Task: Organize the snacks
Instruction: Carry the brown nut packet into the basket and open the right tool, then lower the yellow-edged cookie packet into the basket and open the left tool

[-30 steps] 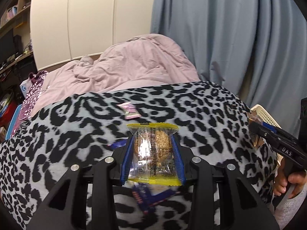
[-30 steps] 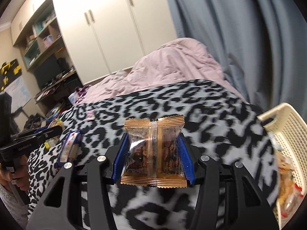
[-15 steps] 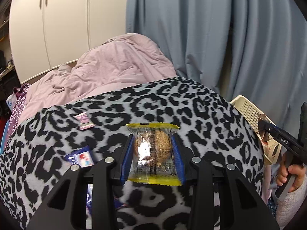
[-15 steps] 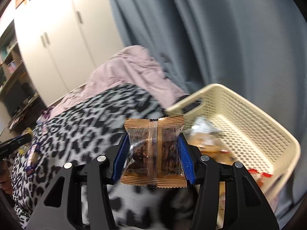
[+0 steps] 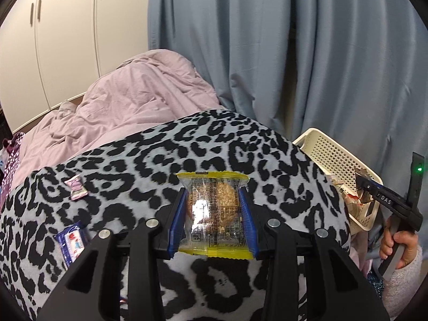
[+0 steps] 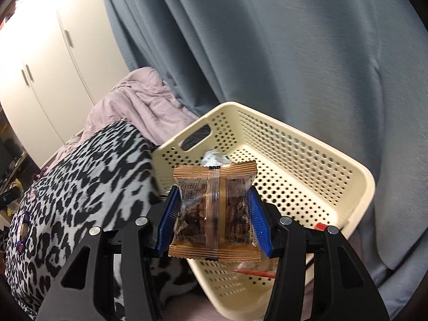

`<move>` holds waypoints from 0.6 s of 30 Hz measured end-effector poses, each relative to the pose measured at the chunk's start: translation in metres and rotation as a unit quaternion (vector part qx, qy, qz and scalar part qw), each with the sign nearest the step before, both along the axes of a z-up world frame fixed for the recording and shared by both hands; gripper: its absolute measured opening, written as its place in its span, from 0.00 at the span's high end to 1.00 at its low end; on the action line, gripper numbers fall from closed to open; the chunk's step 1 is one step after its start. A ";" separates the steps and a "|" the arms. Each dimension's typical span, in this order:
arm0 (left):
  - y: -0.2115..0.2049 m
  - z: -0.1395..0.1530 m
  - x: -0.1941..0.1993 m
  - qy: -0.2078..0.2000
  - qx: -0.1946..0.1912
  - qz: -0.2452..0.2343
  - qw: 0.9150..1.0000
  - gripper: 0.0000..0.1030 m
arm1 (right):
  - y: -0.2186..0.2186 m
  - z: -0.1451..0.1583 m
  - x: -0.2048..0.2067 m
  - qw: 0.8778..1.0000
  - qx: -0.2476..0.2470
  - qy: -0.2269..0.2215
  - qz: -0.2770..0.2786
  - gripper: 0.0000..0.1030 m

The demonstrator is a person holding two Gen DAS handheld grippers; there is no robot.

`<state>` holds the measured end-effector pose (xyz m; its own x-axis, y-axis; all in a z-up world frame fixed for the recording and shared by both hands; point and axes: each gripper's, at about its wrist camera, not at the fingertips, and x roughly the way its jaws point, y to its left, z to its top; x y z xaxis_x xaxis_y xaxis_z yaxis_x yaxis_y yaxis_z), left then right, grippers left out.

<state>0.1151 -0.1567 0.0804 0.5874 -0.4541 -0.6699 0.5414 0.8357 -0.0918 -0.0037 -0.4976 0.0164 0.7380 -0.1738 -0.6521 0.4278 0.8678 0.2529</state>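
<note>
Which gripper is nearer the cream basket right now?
Right. The right gripper holds its packet over the cream basket; the left gripper is back over the leopard blanket.

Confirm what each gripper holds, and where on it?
Left gripper: yellow-edged cookie packet, pinched at its side edges. Right gripper: orange-edged snack packet, likewise by its sides.

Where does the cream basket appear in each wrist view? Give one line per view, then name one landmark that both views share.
Left wrist view: the cream basket sits at the right edge, partly hidden behind the leopard-print blanket.
Right wrist view: the basket fills the centre and right, behind the brown snack packet.
Shared landmark: the blue-grey curtain hanging behind it.
</note>
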 end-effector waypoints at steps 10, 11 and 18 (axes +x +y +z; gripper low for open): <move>-0.031 0.002 -0.008 -0.004 0.007 -0.032 0.999 0.63 | -0.023 -0.008 -0.010 0.999 0.032 0.000 -0.022 0.47; -0.035 0.002 -0.010 -0.004 0.009 -0.036 0.999 0.63 | -0.025 -0.008 -0.011 0.999 0.034 -0.001 -0.026 0.47; -0.059 0.003 -0.017 -0.005 0.012 -0.064 0.998 0.63 | -0.030 -0.008 -0.016 0.999 0.022 -0.003 -0.038 0.35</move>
<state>0.0982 -0.2159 0.0831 0.5316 -0.5102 -0.6761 0.6449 0.7613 -0.0674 -0.0199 -0.5271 0.0082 0.7270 -0.2010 -0.6565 0.4909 0.8207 0.2923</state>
